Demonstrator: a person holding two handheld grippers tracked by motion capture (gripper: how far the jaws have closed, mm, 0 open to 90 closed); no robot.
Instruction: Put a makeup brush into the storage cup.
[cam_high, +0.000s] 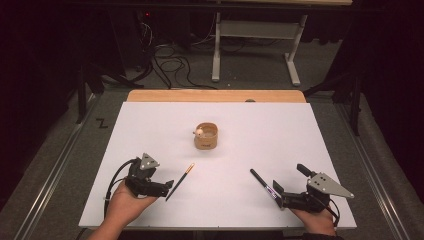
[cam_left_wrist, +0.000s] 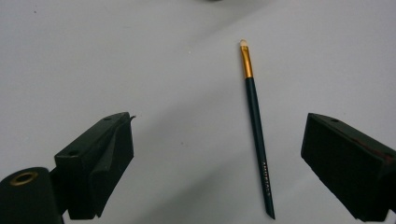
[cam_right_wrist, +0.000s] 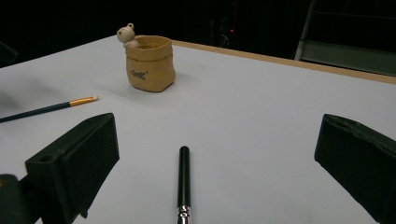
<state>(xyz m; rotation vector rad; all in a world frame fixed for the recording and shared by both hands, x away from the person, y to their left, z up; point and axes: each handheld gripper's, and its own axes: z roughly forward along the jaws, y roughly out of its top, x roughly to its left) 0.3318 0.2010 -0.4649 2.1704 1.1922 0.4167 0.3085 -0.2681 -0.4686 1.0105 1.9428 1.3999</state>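
A slim dark brush (cam_high: 181, 181) with a gold ferrule and pale tip lies on the white table (cam_high: 300, 135), left of centre. My left gripper (cam_high: 169, 186) stands open at its near end; in the left gripper view the brush (cam_left_wrist: 254, 121) lies flat between the wide jaws of the left gripper (cam_left_wrist: 217, 140), touching neither. A black pen (cam_high: 261, 181) lies at the right. My right gripper (cam_high: 278, 193) is open around its near end, and the right gripper view shows the pen (cam_right_wrist: 183, 182) between the apart jaws of the right gripper (cam_right_wrist: 217, 140).
A small tan pot (cam_high: 206, 136) with a bear figure on its rim stands upright at the table's middle; the right gripper view has the pot (cam_right_wrist: 149, 65) and the brush (cam_right_wrist: 51, 108) beyond it. Cables and a metal stand (cam_high: 255, 45) lie on the floor behind.
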